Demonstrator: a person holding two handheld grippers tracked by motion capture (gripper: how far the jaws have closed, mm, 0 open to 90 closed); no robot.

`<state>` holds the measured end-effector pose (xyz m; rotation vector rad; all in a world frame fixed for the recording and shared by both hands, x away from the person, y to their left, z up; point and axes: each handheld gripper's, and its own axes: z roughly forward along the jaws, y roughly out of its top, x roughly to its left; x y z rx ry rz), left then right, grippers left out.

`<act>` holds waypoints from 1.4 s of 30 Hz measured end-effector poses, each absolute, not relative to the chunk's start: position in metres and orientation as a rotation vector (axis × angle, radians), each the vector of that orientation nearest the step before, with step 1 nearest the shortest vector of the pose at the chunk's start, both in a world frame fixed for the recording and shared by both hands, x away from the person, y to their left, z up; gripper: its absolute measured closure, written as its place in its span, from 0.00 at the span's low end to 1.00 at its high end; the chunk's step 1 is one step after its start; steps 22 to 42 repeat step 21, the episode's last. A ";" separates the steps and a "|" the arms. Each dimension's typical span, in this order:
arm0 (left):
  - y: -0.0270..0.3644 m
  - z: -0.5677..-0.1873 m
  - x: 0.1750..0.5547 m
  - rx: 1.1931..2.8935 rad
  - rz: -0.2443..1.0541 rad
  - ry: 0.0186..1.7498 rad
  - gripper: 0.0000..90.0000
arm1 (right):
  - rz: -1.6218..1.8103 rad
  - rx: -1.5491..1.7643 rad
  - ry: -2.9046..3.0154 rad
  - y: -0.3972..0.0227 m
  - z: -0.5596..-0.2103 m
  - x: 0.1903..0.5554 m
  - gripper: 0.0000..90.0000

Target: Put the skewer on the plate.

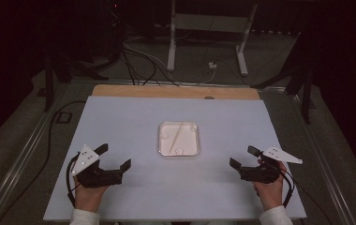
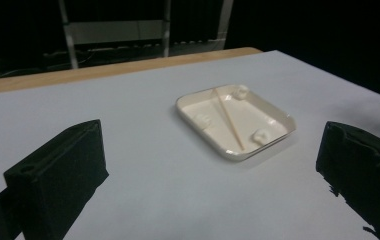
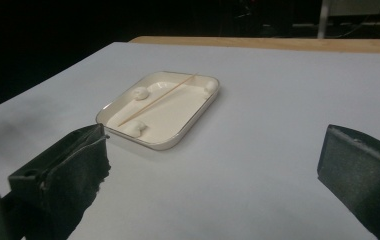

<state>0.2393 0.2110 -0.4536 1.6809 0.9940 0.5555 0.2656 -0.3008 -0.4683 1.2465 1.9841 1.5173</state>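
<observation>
Setting: a table covered by a pale grey-blue sheet (image 1: 134, 187), seen from above the person's side, with a strip of bare wooden edge (image 1: 176, 92) along the far side and a dark room behind.
Tray: a small, white, square tray with rounded corners (image 1: 161, 140) lies flat near the middle of the sheet, a little toward the far side, well apart from both grippers.
Stick: a thin, pale wooden stick (image 1: 178, 133) lies slanted inside the tray, running from near its far edge toward its near left part.
Lumps: three small white lumps (image 2: 260, 134) sit in the tray, each close to a corner; what they are made of cannot be told.
Left gripper: the left gripper (image 1: 116, 156) is held low over the near left part of the sheet, pointing toward the tray, its jaws spread wide with nothing between them.
Left gripper view: the two black jaws stand far apart at the bottom corners, and the tray lies ahead between them, untouched.
Right gripper: the right gripper (image 1: 244, 156) is held low over the near right part of the sheet, pointing left toward the tray, its jaws also wide apart and holding nothing.
Right gripper view: the tray lies ahead, closer to the jaw on the left of that view, apart from both.
Hands: each hand (image 1: 88, 197) comes in from the near edge, with a white sleeve cuff at the wrist.
</observation>
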 end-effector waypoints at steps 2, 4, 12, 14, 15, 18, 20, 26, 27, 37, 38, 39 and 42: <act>0.215 -0.456 0.238 1.675 0.558 1.008 0.01 | 1.509 1.238 1.978 -0.302 -0.468 0.264 0.00; 0.218 -0.458 0.236 1.664 0.565 1.018 0.01 | 1.506 1.233 1.971 -0.303 -0.468 0.262 0.00; 0.230 -0.461 0.229 1.625 0.593 1.041 0.01 | 1.515 1.229 1.931 -0.311 -0.466 0.257 0.00; 0.232 -0.462 0.227 1.624 0.602 1.040 0.01 | 1.520 1.235 1.917 -0.314 -0.466 0.257 0.00; 0.232 -0.462 0.226 1.622 0.608 1.040 0.01 | 1.518 1.238 1.913 -0.315 -0.466 0.257 0.00; 0.235 -0.462 0.225 1.615 0.616 1.042 0.01 | 1.510 1.245 1.907 -0.317 -0.468 0.257 0.00; 0.236 -0.462 0.224 1.611 0.618 1.046 0.01 | 1.506 1.248 1.908 -0.317 -0.469 0.257 0.00; 0.236 -0.462 0.224 1.610 0.620 1.050 0.01 | 1.503 1.247 1.909 -0.317 -0.469 0.257 0.00; 0.236 -0.462 0.224 1.610 0.620 1.050 0.01 | 1.503 1.247 1.909 -0.317 -0.469 0.257 0.00; 0.236 -0.462 0.224 1.610 0.620 1.050 0.01 | 1.503 1.247 1.909 -0.317 -0.469 0.257 0.00; 0.236 -0.462 0.224 1.610 0.620 1.050 0.01 | 1.503 1.247 1.909 -0.317 -0.469 0.257 0.00; 0.236 -0.462 0.224 1.610 0.620 1.050 0.01 | 1.503 1.247 1.909 -0.317 -0.469 0.257 0.00; 0.236 -0.462 0.224 1.610 0.620 1.050 0.01 | 1.503 1.247 1.909 -0.317 -0.469 0.257 0.00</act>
